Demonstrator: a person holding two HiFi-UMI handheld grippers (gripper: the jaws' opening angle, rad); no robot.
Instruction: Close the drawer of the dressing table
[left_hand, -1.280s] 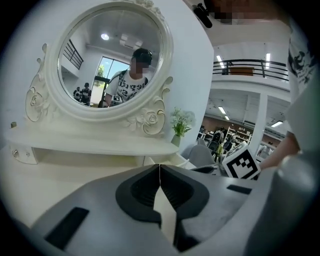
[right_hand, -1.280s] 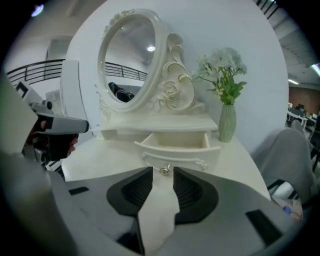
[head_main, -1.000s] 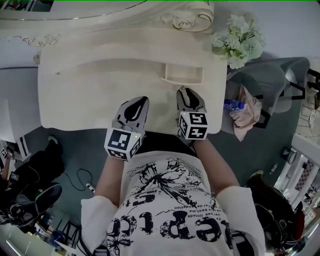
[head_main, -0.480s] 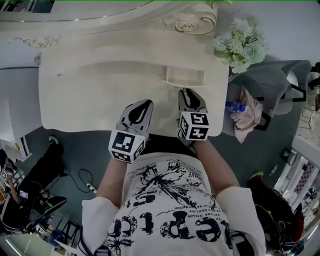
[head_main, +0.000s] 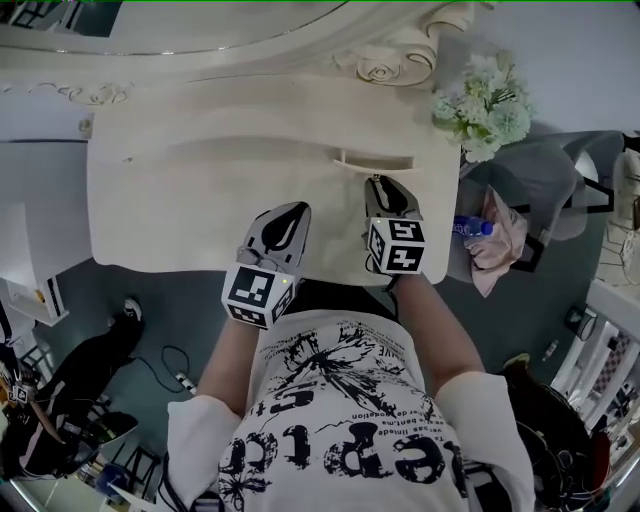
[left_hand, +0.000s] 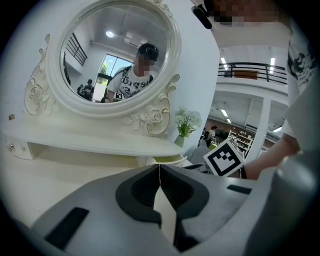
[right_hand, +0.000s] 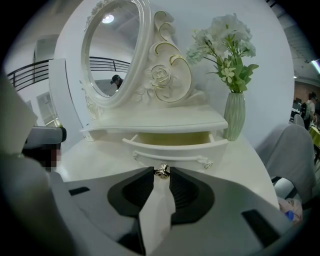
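1. Cream drawer (head_main: 375, 160), set under the shelf near the dressing table's (head_main: 180, 200) right edge, sits further in than a second ago; only a thin strip still juts out
2. Its long axis runs left to right along the shelf front, with the face and knob (right_hand: 161, 171) toward the person
3. Left gripper (head_main: 296, 212) hovers over the table's front edge, jaws pressed together and empty; right gripper (head_main: 377, 184) has advanced, jaws clamped on the knob
4. Oval mirror (left_hand: 117, 50) stands behind; flower vase (right_hand: 234, 117) at the back right corner, just beside the drawer's right end

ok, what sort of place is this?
Probably a furniture showroom or big open hall, not a home: ornate white dressing table with oval mirror, balcony railing overhead, shop shelving behind.
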